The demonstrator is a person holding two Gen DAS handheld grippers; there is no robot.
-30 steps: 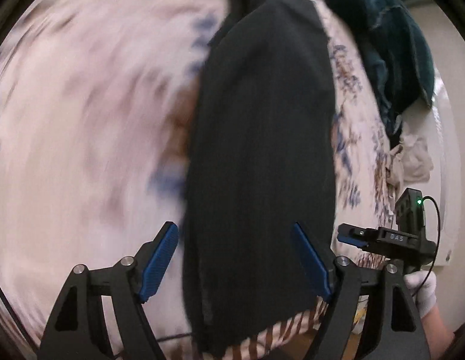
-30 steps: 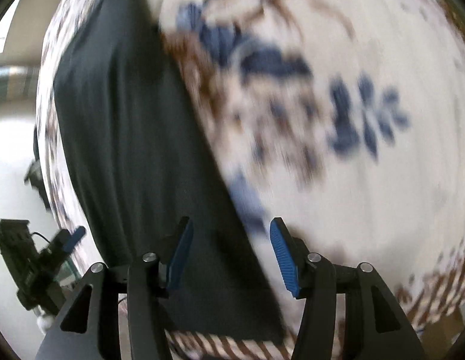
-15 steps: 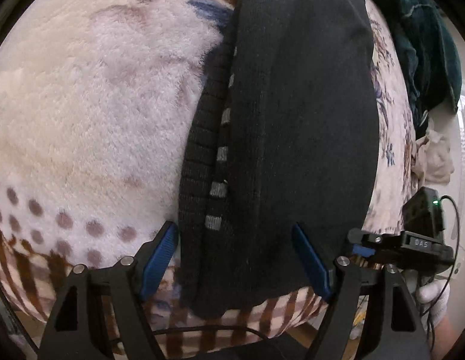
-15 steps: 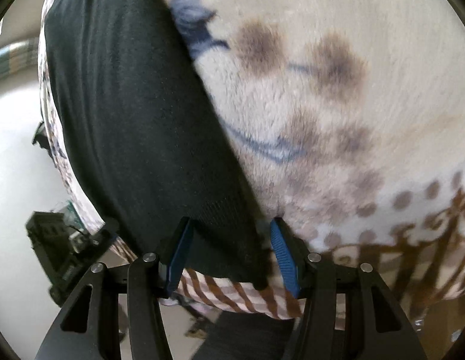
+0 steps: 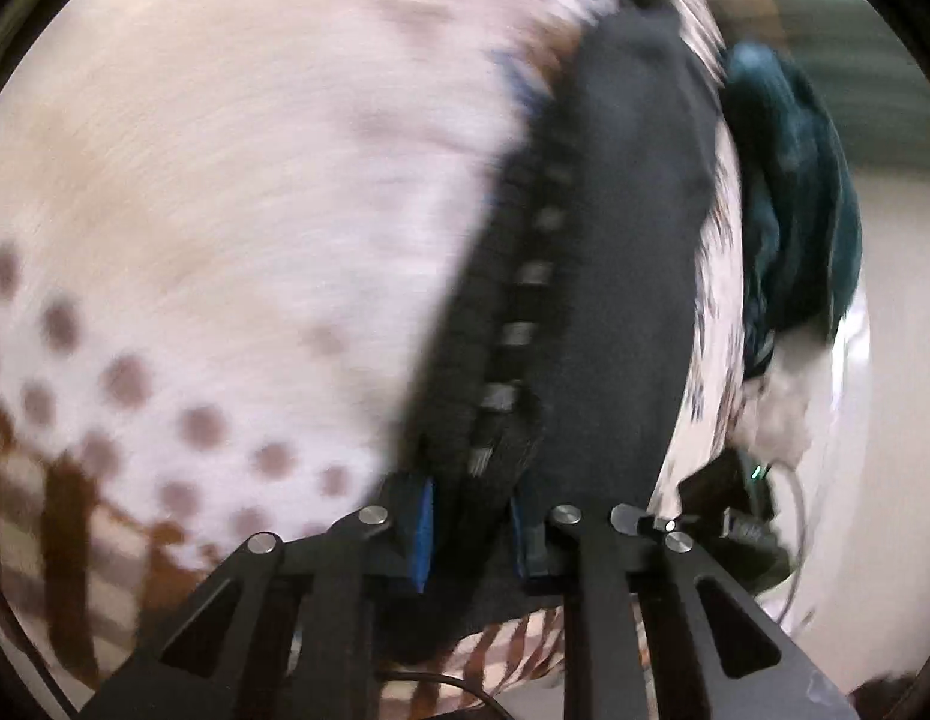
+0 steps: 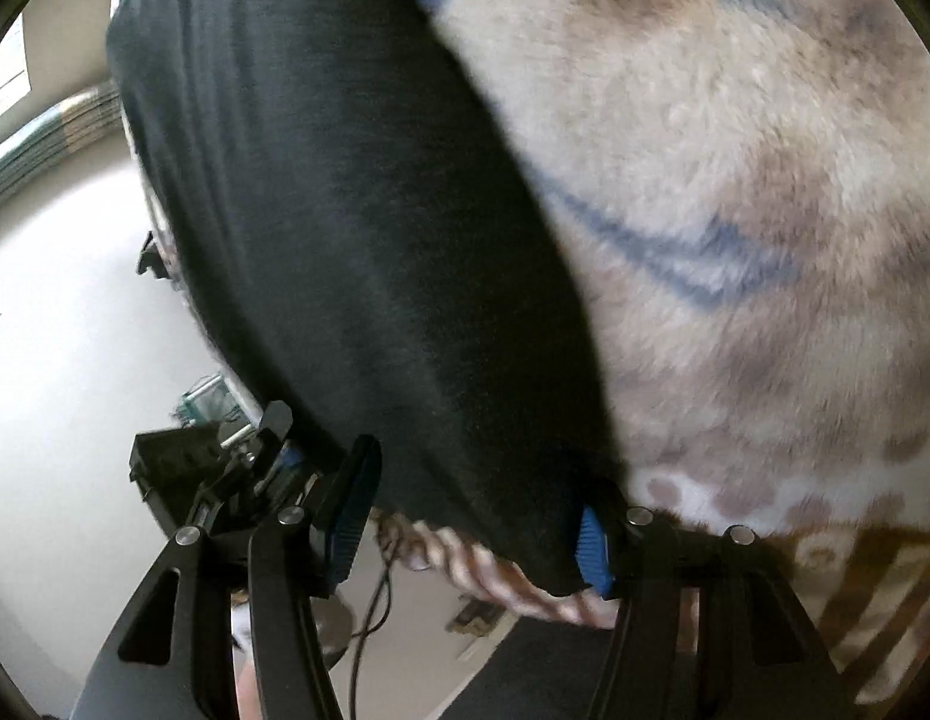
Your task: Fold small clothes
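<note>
Left gripper has just been closing and pinches the near ribbed edge of the black knitted garment, which lies on a cream fleece blanket with brown dots. Right gripper straddles the garment's near corner, jaws apart, just opening wider.

A black sock with small grey cuff marks lies on a cream blanket patterned with brown dots, brown stripes and blue lines.

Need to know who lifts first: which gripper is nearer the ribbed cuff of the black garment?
Left. The left gripper is pinching the ribbed cuff; the right gripper straddles the black garment at its plain opposite corner.
</note>
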